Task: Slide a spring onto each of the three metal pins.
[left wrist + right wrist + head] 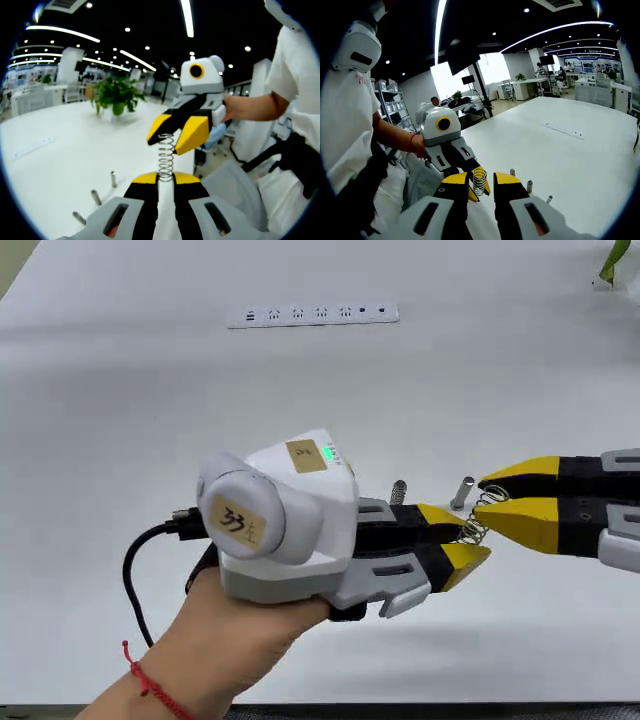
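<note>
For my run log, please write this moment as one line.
left gripper: shut on spring | right gripper: jaws around its other end, grip unclear | metal pin: bare

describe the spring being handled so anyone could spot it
On the white workbench, find where the left gripper and right gripper meet, yellow tips facing. The spring stretches between those tips, held off the bench, unlike the metal pins standing on it.

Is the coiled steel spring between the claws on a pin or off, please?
Off: the coiled steel spring spans from the left claw to the right claw, apart from the upright metal pins.
</note>
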Demonstrator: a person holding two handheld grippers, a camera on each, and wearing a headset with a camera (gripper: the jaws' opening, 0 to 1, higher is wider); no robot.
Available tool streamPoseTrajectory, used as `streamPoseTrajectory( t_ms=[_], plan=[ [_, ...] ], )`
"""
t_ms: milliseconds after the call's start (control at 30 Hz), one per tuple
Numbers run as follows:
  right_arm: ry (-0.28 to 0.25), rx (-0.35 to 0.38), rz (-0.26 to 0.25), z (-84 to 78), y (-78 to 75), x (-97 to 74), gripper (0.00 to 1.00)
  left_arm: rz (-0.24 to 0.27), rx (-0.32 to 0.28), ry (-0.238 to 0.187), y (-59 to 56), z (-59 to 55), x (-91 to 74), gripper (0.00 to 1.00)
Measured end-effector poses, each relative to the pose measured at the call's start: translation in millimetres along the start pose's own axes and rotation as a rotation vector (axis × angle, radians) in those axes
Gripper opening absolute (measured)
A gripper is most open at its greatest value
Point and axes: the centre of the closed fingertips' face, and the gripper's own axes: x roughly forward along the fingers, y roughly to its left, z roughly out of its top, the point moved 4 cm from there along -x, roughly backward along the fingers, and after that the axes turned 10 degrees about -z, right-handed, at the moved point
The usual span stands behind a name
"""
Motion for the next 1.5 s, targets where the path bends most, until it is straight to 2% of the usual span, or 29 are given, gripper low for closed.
streamPoseTrajectory(
  t_ms=[133,200,300,333,367,400,500,633,867,1067,1333,1500],
  plan=[
    [0.081,-0.108,0.056,3.2,-0.7,-6.2,0.24,-0.005,0.010,0.013,-0.4,-1.7,0.0,0.10],
    [0.136,-0.220,0.079,7.3,-1.9,-7.9,0.27,-0.010,0.024,0.027,-1.6,-2.8,0.3,0.10],
    [0.220,-0.305,0.167,8.8,0.2,-8.8,0.31,-0.016,0.038,0.040,-2.9,-4.1,1.3,0.10],
    [0.254,-0.369,0.193,9.4,0.6,-7.6,0.33,-0.017,0.045,0.047,-3.1,-4.7,1.8,0.10],
    [0.278,-0.404,0.210,9.0,0.6,-6.7,0.35,-0.018,0.050,0.051,-3.3,-4.9,2.0,0.10],
    [0.324,-0.446,0.238,7.4,1.9,-5.9,0.36,-0.021,0.055,0.052,-3.6,-4.9,2.3,0.10],
    [0.385,-0.533,0.294,5.7,3.2,-1.6,0.38,-0.024,0.062,0.056,-3.5,-5.3,3.0,0.10],
    [0.450,-0.599,0.362,3.6,7.7,3.1,0.33,-0.028,0.070,0.063,-3.6,-6.4,4.1,0.10],
    [0.531,-0.671,0.423,-1.3,8.3,12.3,0.27,-0.041,0.077,0.069,-7.2,-8.6,7.7,0.10],
    [0.605,-0.736,0.458,-9.6,7.5,13.5,0.19,-0.049,0.082,0.076,-9.5,-9.7,11.5,0.10],
    [0.675,-0.822,0.483,-15.1,8.8,12.3,0.16,-0.053,0.087,0.091,-9.8,-10.6,15.4,0.10],
    [0.700,-0.846,0.495,-16.9,8.1,11.5,0.15,-0.053,0.087,0.093,-9.6,-10.6,15.5,0.10]
  ],
)
